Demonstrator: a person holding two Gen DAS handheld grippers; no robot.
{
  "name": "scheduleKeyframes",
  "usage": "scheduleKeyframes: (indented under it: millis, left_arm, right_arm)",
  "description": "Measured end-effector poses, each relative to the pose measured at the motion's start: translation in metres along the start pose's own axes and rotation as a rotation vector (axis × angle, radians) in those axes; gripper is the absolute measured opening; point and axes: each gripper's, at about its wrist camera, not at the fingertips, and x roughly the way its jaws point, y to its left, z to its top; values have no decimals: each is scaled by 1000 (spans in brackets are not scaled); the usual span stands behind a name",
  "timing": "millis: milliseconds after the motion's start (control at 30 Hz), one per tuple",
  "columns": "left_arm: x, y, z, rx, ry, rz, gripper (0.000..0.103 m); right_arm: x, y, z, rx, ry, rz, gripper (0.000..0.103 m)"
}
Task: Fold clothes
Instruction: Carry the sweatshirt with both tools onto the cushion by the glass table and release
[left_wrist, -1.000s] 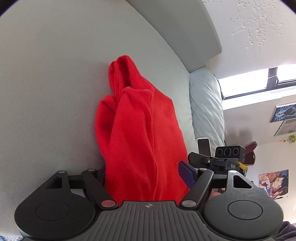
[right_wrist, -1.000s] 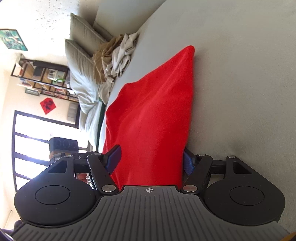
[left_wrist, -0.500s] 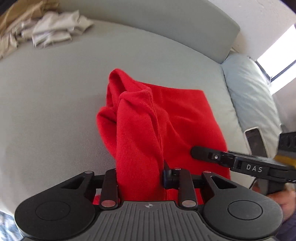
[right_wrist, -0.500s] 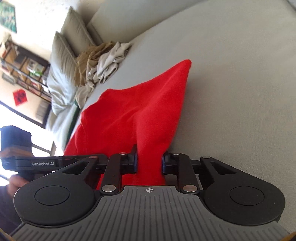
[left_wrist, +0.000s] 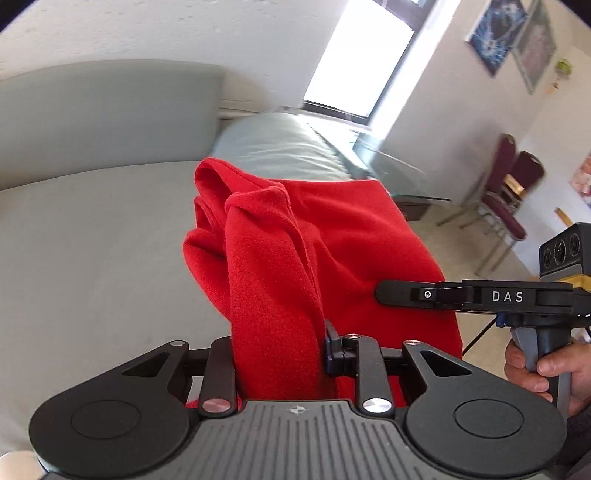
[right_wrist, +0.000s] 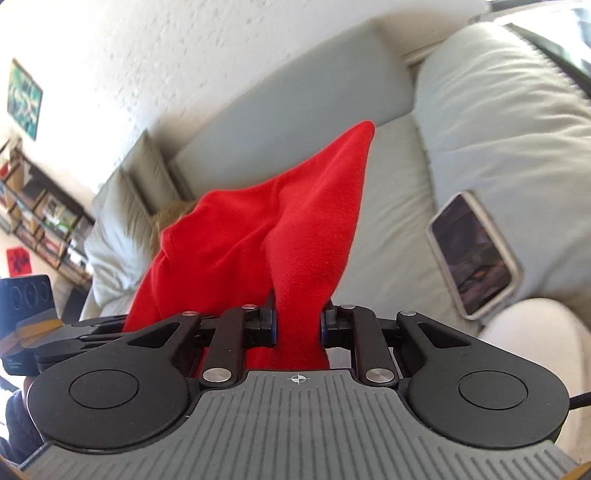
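Observation:
A red fleece garment (left_wrist: 295, 251) hangs bunched in the air above a pale grey-green sofa seat (left_wrist: 92, 240). My left gripper (left_wrist: 280, 350) is shut on one thick fold of it. To the right in that view, the right gripper (left_wrist: 391, 293) reaches into the cloth's other edge, held by a hand (left_wrist: 546, 365). Seen from the right wrist, the red garment (right_wrist: 288, 229) rises to a point, and my right gripper (right_wrist: 298, 325) is shut on a gathered strip of it. The left gripper's body (right_wrist: 26, 306) shows at the far left.
A phone (right_wrist: 474, 254) lies on the sofa's armrest cushion (right_wrist: 498, 110). Pillows (right_wrist: 122, 206) and a tan cloth pile (right_wrist: 170, 218) sit at the sofa's far end. Dark red chairs (left_wrist: 513, 192) and a glass table (left_wrist: 391, 166) stand beyond the sofa.
Both grippers closed on the red garment's edges and lifted it off the sofa seat. The views swung up from the cushion toward the backrest, wall and room.

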Motion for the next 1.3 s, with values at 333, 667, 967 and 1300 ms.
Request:
scheduleKeyframes:
  millis: [333,667,967,1300]
  left_arm:
    - [195,-51,68,66,145,-178,25]
    - [298,2,99,-195,121,33,48]
    - [235,-20,87,-48,-88,126,42]
    - [302,-85,63,228,124,248,5]
  right_arm:
    - [-60,-135,51,143,-203,-323,20]
    - [3,-219,137,133,-231,-436,54]
    - [-30,-247,98,196,-300,-555,56]
    - [28,-202,76,-177,-96,-609,17]
